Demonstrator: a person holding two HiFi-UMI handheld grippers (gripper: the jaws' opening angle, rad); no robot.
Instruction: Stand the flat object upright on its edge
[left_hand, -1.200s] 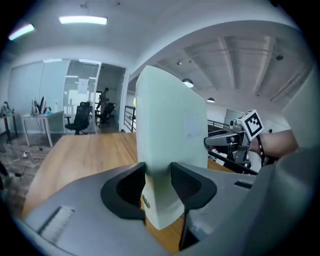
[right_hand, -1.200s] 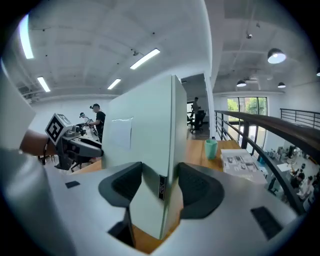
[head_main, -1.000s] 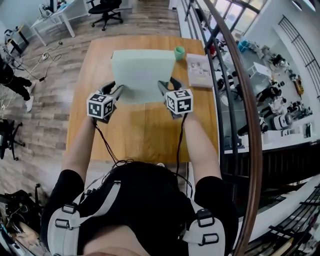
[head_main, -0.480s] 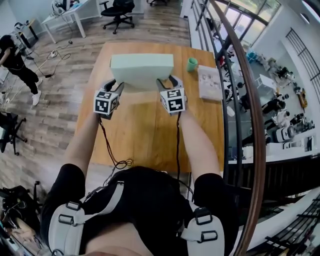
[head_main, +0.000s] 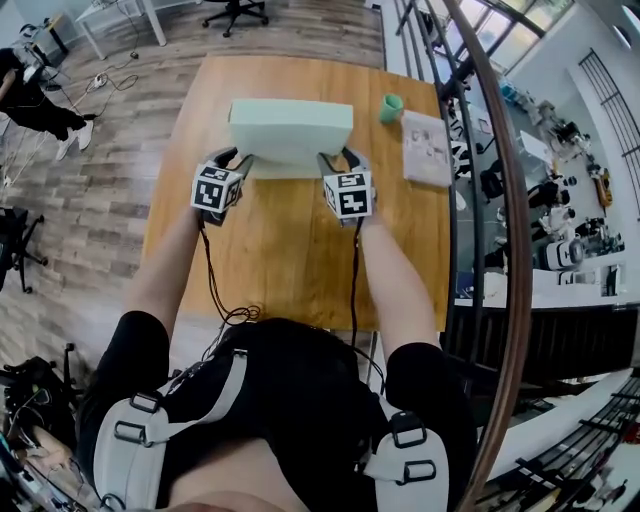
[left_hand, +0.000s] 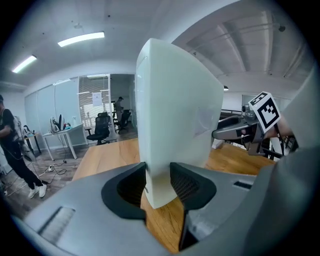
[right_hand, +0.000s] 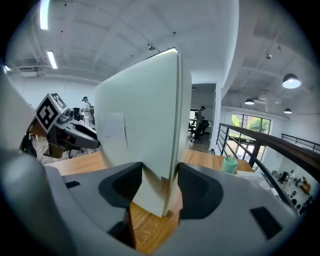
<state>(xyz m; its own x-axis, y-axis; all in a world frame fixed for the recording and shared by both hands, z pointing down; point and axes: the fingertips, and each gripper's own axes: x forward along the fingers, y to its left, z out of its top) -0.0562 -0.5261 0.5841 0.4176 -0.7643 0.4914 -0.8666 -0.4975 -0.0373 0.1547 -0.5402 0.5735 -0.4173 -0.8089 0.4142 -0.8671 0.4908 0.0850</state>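
Note:
A pale green flat box (head_main: 290, 130) stands nearly upright on its long edge at the far middle of the wooden table (head_main: 290, 250). My left gripper (head_main: 238, 160) is shut on its lower left corner and my right gripper (head_main: 335, 160) on its lower right corner. In the left gripper view the box (left_hand: 175, 110) rises tall between the pads of the left gripper (left_hand: 157, 182), its bottom corner right at the wood. In the right gripper view the box (right_hand: 145, 130) sits the same way in the right gripper (right_hand: 160, 187). Whether the bottom edge rests on the table I cannot tell.
A teal cup (head_main: 391, 107) stands at the table's far right corner, with a printed booklet (head_main: 427, 148) lying just nearer along the right edge. A curved railing (head_main: 480, 150) runs close to the table's right side. A person (head_main: 30, 95) stands on the floor at the far left.
The box has tipped up from a slanted pose, broad face showing, to nearly upright with only its top edge showing. Both grippers stay on its lower corners.

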